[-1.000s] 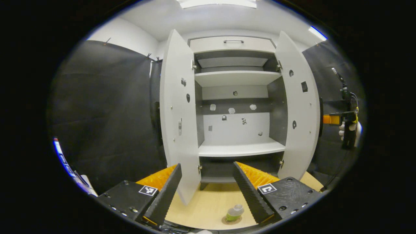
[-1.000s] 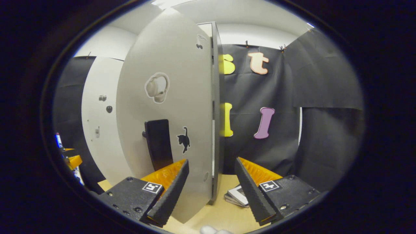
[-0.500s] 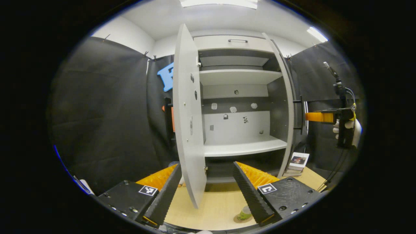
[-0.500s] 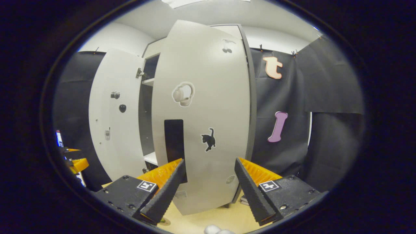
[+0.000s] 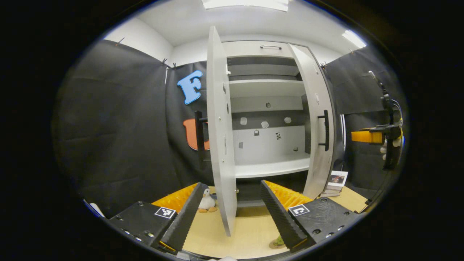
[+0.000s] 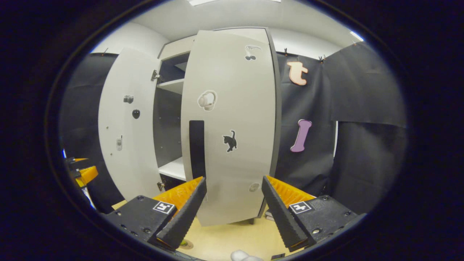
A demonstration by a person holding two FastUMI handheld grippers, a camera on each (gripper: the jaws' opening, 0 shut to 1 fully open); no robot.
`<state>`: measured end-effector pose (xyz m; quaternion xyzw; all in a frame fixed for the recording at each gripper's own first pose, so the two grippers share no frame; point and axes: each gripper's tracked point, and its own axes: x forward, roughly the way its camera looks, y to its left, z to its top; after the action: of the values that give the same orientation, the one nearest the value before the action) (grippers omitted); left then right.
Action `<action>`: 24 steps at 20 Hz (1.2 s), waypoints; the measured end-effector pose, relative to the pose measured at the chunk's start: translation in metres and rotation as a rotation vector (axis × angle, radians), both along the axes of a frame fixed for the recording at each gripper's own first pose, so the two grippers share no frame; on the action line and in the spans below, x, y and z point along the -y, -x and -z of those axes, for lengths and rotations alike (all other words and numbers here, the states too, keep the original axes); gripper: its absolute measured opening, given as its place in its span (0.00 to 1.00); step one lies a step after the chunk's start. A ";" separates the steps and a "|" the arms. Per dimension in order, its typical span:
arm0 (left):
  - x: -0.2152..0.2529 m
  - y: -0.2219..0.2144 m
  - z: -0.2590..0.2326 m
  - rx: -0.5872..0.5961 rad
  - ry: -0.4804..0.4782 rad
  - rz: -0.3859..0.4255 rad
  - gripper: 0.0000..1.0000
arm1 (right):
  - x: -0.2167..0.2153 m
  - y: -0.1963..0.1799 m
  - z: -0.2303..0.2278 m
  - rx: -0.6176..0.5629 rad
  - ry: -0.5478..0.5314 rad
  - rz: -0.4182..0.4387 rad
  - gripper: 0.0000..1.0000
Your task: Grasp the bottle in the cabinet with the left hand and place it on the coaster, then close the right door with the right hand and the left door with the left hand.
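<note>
Cabinet: white, grey interior, shelves bare. Right door partly swung in, black handle and stickers on its front; left door wide open, edge-on. Green bottle on coaster on the wood tabletop, mostly hidden.

Illumination is even and bright, supplied by ceiling panels at the top of the left gripper view; a second strip glares at upper right. The panels are overexposed to plain white. The white doors reflect light softly, without hard glare. Shade is deepest inside the cabinet beneath each shelf. Fisheye distortion bows straight door edges outward, most strongly toward the rim. Focus is sharp at centre; detail softens slightly near the rim. No motion blur is visible.
</note>
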<state>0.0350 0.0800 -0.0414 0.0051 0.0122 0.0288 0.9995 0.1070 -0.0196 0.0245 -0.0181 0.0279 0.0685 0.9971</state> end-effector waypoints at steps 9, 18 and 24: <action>-0.106 -0.049 -0.023 0.007 -0.045 -0.121 0.97 | -0.007 0.062 0.051 -0.076 -0.046 0.095 1.00; -0.152 -0.120 -0.032 0.008 -0.009 -0.143 0.96 | -0.018 0.104 0.089 -0.136 -0.022 0.084 1.00; -0.139 -0.120 -0.023 -0.009 -0.015 -0.145 0.90 | -0.005 0.100 0.092 -0.158 -0.037 0.059 1.00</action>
<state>0.1552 0.2195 -0.0188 0.0120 0.0168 0.1010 0.9947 0.0066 -0.0142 -0.0679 0.0065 0.1056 0.0408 0.9935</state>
